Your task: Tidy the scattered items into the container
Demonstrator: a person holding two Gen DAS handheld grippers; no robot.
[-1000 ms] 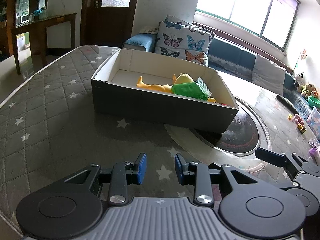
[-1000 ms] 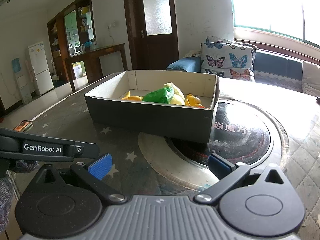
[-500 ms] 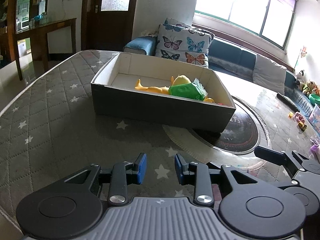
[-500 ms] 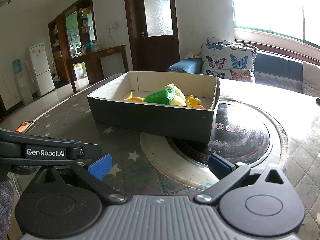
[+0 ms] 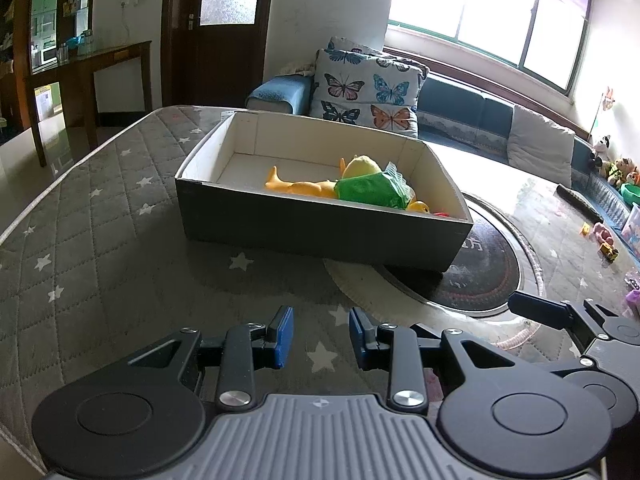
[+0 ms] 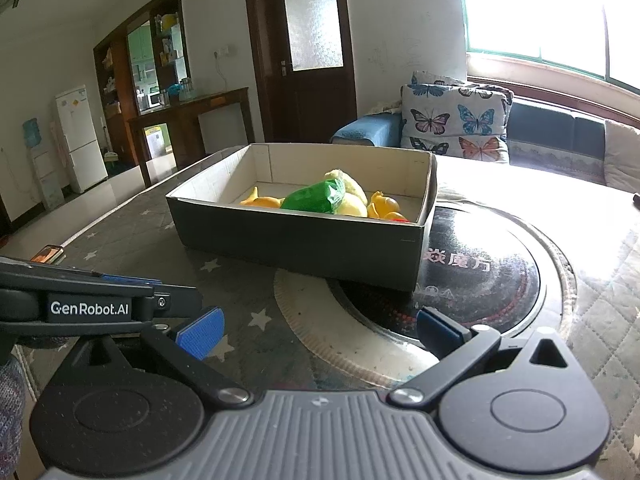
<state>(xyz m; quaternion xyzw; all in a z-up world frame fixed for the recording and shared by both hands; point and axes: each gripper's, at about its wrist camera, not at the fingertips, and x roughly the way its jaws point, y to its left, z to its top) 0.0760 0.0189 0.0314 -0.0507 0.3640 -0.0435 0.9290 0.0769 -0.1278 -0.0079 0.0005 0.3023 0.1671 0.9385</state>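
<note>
Hovering over the bench (image 5: 100,216), left claw (image 5: 320,336) narrowly parted and empty, right claw (image 6: 320,330) spread wide, box (image 6: 304,240) held yellow toys (image 6: 352,196) and green bag (image 6: 314,199).

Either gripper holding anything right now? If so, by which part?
Nothing is held. Left gripper and right gripper both have bare, parted fingers; the toys lie in the box.

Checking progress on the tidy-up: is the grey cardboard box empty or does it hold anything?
Not empty. The grey cardboard box holds a green crinkly packet lying on yellow-orange rubber toys; its left part shows bare floor.
</note>
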